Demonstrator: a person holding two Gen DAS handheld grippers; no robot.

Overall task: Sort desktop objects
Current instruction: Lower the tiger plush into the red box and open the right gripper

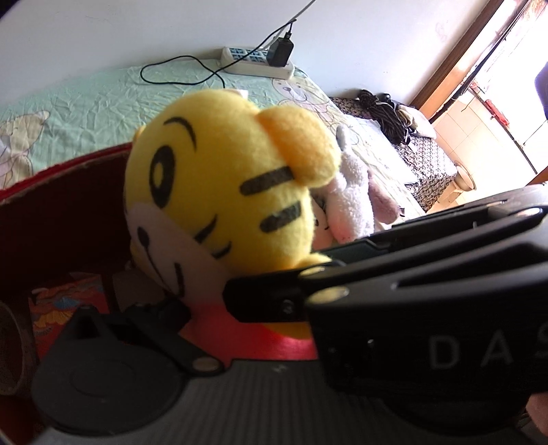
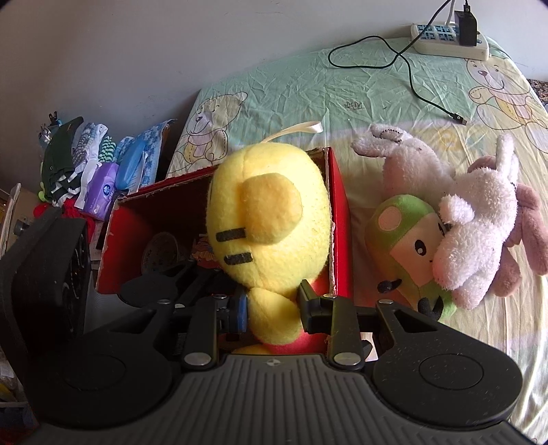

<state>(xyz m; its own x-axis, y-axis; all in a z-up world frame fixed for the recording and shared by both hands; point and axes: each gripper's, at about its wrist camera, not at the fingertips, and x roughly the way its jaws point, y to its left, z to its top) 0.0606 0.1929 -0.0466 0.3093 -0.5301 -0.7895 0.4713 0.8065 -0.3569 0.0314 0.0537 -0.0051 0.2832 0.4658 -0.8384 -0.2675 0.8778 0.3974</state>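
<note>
A power strip (image 2: pixel 450 42) lies at the far edge of the green bear-print sheet (image 2: pixel 294 92), against the grey wall (image 2: pixel 137 44). A black adapter (image 2: pixel 465 24) is plugged into it, and a black cable (image 2: pixel 407 65) loops across the sheet to a loose plug end. Folded clothes (image 2: pixel 78 161) and a purple tissue pack (image 2: pixel 102 191) crowd the left. In the left wrist view a dark bundle (image 1: pixel 387 113) sits on patterned fabric (image 1: pixel 424 164) by a bright doorway (image 1: pixel 496 85)
</note>
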